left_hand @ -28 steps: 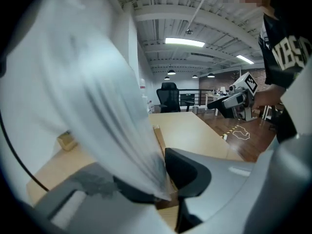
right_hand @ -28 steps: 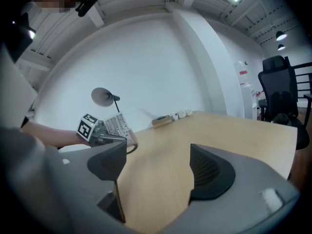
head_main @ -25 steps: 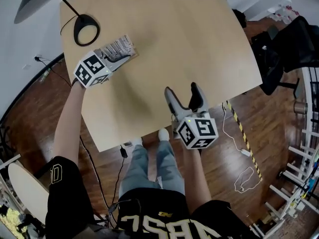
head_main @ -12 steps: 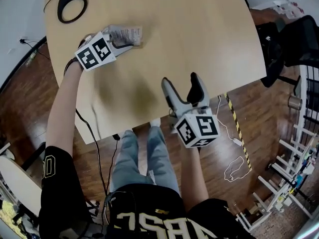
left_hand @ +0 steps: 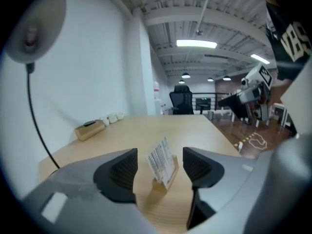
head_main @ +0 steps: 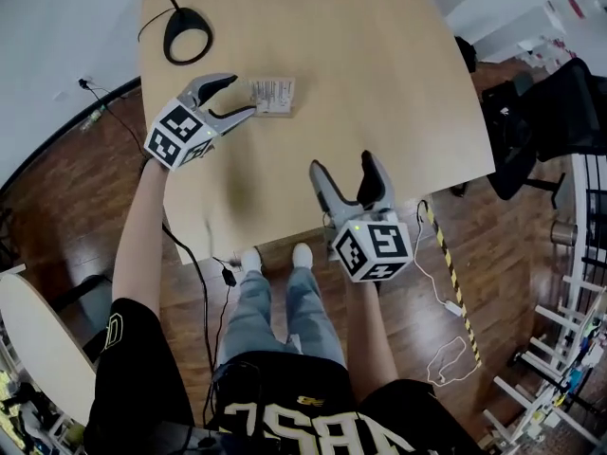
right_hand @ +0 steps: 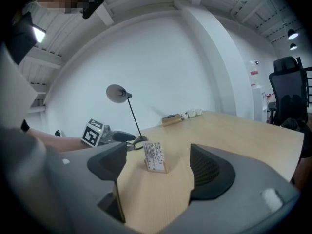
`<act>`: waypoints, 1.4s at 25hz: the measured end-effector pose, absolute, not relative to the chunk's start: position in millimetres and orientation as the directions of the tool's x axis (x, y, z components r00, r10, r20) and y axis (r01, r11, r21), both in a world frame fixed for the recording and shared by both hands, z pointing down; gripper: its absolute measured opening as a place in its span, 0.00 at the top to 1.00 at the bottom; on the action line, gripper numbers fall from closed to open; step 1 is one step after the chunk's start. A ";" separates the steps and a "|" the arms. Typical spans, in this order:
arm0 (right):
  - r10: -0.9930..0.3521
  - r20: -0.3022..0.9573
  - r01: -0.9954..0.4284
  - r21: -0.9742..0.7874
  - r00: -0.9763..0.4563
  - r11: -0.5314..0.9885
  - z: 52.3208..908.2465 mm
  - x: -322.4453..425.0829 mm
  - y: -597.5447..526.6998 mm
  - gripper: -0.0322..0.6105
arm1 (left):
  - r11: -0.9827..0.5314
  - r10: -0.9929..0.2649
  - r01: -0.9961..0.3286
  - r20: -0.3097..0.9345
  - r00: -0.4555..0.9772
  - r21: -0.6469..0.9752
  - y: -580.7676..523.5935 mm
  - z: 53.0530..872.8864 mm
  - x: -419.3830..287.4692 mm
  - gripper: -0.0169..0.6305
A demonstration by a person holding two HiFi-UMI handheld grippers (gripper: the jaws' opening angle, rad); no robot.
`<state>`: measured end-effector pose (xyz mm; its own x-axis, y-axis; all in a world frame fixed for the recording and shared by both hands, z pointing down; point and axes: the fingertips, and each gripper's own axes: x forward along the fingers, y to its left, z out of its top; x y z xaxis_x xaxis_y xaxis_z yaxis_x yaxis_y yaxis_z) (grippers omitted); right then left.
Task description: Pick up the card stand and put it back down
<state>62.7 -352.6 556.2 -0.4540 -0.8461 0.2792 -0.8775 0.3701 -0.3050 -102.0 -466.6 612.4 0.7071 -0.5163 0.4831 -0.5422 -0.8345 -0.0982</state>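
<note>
Pale wooden worktop (head_main: pixel 379 74) bears the small wooden card stand of white cards (head_main: pixel 273 95), upright just ahead of the left tool (head_main: pixel 239 97), whose empty jaws have just been opening: it seems best to withdraw straight back, never brushing it.

Bright, even light comes from ceiling strip lights (left_hand: pixel 196 44) high above the left fingers (left_hand: pixel 119 172); the bench (head_main: pixel 379 83) beyond them carries only faint soft shadows. Both gripper views bow and darken at their rims, fingers blurred

head view: steeply down on table (head_main: pixel 379 64) | gripper views: low, share card stand (left_hand: pixel 162 164)
</note>
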 end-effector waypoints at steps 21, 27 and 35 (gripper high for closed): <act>-0.764 0.073 -0.764 -0.165 -0.641 0.624 415.4 31.0 -212.5 0.32 | -0.296 -0.955 -0.951 0.012 0.296 -0.088 -163.7 362.3 -153.7 0.49; -0.818 0.065 -0.821 -0.081 -0.571 0.566 394.3 14.9 -136.0 0.32 | -0.299 -0.954 -0.954 -0.027 0.299 -0.018 -96.2 369.2 -166.4 0.49; -0.881 0.080 -0.884 -0.071 -0.466 0.462 384.9 13.0 -27.3 0.20 | -0.445 -0.896 -0.896 0.007 0.445 -0.001 -11.6 380.1 -143.1 0.38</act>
